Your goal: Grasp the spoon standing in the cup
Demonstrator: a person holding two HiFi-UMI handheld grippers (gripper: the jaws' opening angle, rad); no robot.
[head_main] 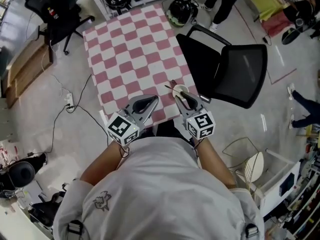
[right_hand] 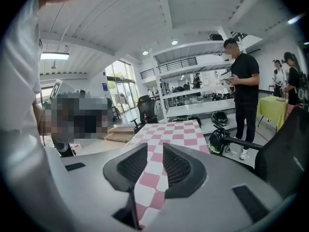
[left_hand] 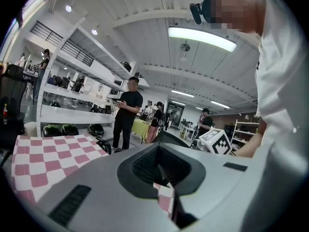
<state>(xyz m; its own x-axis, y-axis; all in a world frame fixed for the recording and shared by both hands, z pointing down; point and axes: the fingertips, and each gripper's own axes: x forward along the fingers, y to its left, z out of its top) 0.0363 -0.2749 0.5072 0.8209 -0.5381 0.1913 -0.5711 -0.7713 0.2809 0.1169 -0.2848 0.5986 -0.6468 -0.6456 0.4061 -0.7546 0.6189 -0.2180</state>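
A white cup (head_main: 180, 90) stands near the front right edge of the pink-and-white checkered table (head_main: 135, 49), with a thin dark spoon (head_main: 170, 86) leaning out of it to the left. My right gripper (head_main: 185, 101) sits just in front of the cup, its tips almost at the rim. In the right gripper view its jaws (right_hand: 155, 154) stand open with only the checkered cloth showing between them; cup and spoon are out of that view. My left gripper (head_main: 147, 104) rests over the table's front edge to the left of the cup, and its pads (left_hand: 161, 161) meet with nothing held.
A black office chair (head_main: 235, 71) stands close against the table's right side. A helmet (head_main: 181, 10) lies on the floor beyond the table, and another black chair (head_main: 52, 14) is at far left. Cables (head_main: 70, 101) run along the floor on the left. A person in black (right_hand: 244, 81) stands by the shelves.
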